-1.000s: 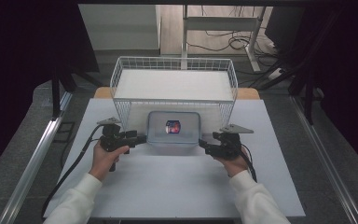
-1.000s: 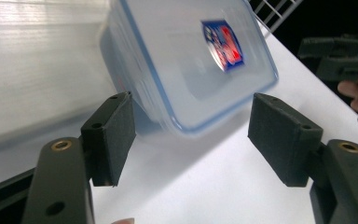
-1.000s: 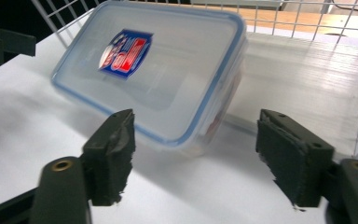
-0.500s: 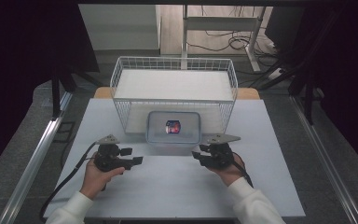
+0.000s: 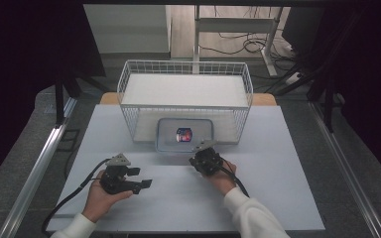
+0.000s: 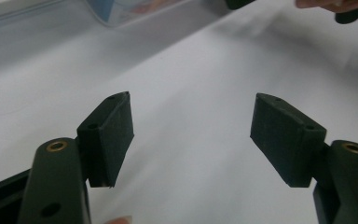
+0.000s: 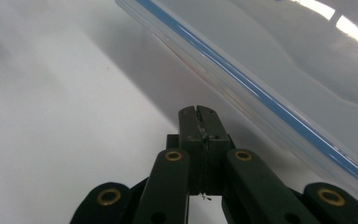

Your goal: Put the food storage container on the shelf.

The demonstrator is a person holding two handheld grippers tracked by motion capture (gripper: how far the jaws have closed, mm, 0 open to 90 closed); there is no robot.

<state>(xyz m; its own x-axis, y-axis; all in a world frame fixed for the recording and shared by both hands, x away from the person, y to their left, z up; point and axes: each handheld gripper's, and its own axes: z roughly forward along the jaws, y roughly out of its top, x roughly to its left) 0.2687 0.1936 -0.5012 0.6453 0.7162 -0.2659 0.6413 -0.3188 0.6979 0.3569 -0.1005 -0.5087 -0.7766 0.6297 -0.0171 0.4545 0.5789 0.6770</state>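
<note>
Clear lidded container with a blue-edged lid sits just ahead of the right gripper, at the front of the white wire basket, with a small colourful object showing through its lid. In the right gripper view that lid's rim runs slantwise just beyond the fingers, close but apparently not touching. Those fingers have just been closing and now meet with nothing between them; the pressed tip looks meant to nudge or pry at the rim. To do that well, I would keep the tip low against the desk, bring it squarely to the lid's edge rather than its sloped top, and push slowly so the container does not skid back under the basket.

The left gripper rests well back and to the side, its fingers spread wide over bare desk, holding nothing. It could steady the container from the other side.

The right hand angles forward towards the container; the left hand cradles its gripper pointing across towards the right.
</note>
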